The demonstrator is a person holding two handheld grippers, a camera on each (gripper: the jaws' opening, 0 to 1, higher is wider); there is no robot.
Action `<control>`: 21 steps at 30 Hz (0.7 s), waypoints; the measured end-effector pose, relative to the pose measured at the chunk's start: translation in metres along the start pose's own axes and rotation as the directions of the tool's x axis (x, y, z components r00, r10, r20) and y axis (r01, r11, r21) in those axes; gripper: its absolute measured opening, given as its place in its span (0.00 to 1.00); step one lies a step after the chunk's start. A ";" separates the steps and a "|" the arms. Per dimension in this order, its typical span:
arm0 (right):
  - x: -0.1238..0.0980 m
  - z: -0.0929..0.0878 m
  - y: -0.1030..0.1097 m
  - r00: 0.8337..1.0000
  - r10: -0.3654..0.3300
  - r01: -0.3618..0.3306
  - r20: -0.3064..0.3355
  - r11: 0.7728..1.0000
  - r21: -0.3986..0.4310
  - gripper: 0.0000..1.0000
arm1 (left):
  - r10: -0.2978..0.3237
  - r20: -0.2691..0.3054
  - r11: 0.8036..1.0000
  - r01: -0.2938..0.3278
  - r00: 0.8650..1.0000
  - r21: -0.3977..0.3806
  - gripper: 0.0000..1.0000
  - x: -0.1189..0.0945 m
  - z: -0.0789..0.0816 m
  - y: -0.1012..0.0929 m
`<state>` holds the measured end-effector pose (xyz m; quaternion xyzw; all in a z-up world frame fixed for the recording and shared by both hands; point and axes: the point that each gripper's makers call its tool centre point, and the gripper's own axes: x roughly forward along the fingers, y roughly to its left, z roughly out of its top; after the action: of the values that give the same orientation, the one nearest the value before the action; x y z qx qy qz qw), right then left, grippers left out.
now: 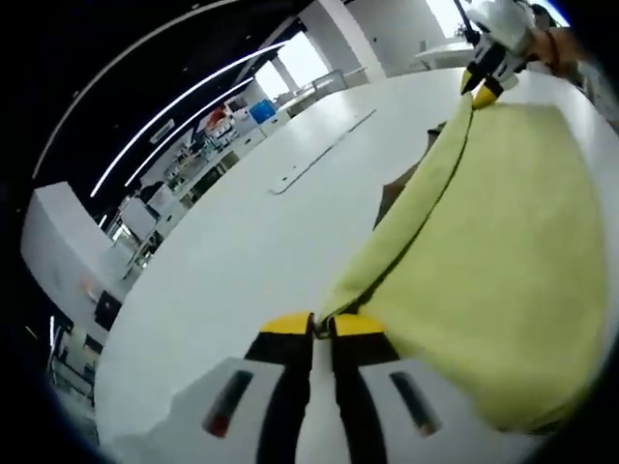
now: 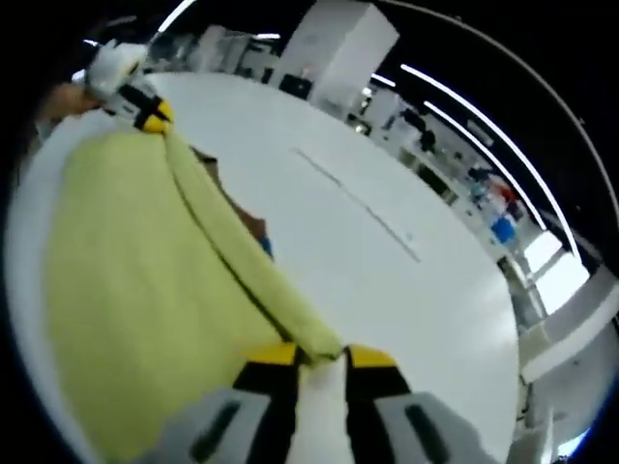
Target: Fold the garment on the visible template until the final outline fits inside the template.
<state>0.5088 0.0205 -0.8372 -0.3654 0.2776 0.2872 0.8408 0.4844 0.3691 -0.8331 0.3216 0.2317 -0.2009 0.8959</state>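
Observation:
A pale yellow-green garment (image 1: 503,261) hangs stretched between my two grippers above a white table (image 1: 232,251). My left gripper (image 1: 322,325) is shut on one end of its top edge. At the far end of that edge, the right gripper (image 1: 481,89) pinches the cloth. In the right gripper view my right gripper (image 2: 322,355) is shut on the garment (image 2: 135,280), and the left gripper (image 2: 153,116) holds the far end. A brown patch with a blue corner (image 2: 253,230), perhaps the template, peeks out on the table beneath the cloth; it also shows as a brown patch (image 1: 390,198).
The white table (image 2: 387,271) is wide, with a thin seam (image 1: 324,150) running along it. Beyond its far edge stand shelves, desks and bright ceiling strips (image 1: 184,106). A hand (image 1: 556,43) holds the far gripper.

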 end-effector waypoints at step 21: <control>-0.003 0.029 -0.015 0.994 -0.033 0.015 0.101 0.985 0.174 0.00 | 0.089 0.029 0.969 -0.080 0.996 -0.232 0.01 -0.024 0.016 0.025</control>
<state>0.5242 0.0332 -0.8119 -0.2790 0.2527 0.2704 0.8861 0.4825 0.3810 -0.7971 0.2207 0.2219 -0.1405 0.9393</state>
